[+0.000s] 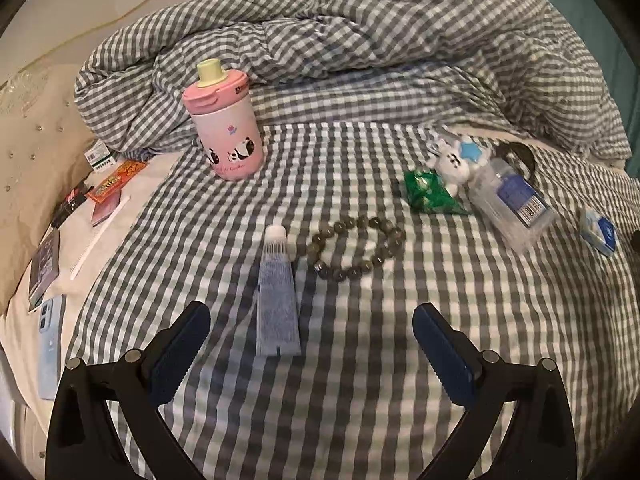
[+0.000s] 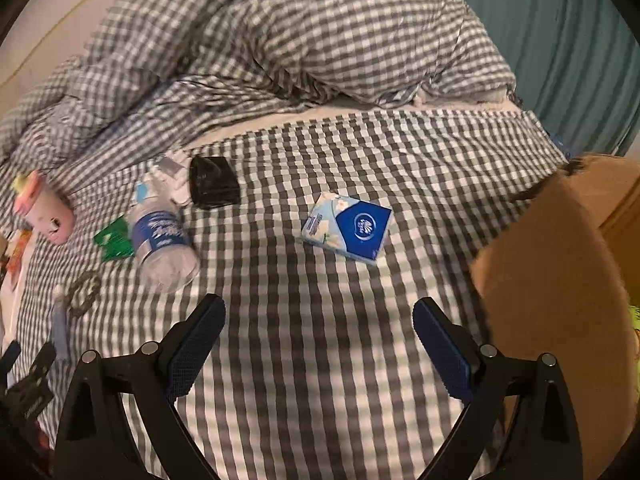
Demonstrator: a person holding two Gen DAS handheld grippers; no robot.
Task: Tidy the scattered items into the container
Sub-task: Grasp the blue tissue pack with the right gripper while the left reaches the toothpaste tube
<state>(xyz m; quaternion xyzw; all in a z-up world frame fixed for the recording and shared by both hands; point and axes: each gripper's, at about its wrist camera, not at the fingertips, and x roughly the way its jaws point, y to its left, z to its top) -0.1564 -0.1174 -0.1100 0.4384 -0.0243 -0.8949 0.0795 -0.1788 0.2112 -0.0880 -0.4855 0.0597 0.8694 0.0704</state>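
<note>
Both of my hand-held grippers are released & empty; the left hand-held gripper hangs low over the bed w/ jaws spread wide, the tube lying lengthwise just inside the left finger, so I judge I'm lined up to take it first since it's the nearest item. The right hand-held gripper is spread likewise over bare gingham, aimed toward the tissue pack, which lies flat & well apart from the rest; an easy single pick, I'd say.

The other scattered bits sit further up the bed: bead bracelet just beside the tube's cap; pink panda bottle upright near the bunched duvet; green packet, small plush toy & clear bottle huddled touching one another.

The container is the brown cardboard box at the bed's right edge, close to my right side so drops are short; only its flap & outer wall show, the inside is hidden, can't tell what's in it.

Hard to read: the black thing behind the clear bottle, maybe a case; the right view is blurred at left; flat cards & a phone at the bed's left edge are cut off & distorted.
</note>
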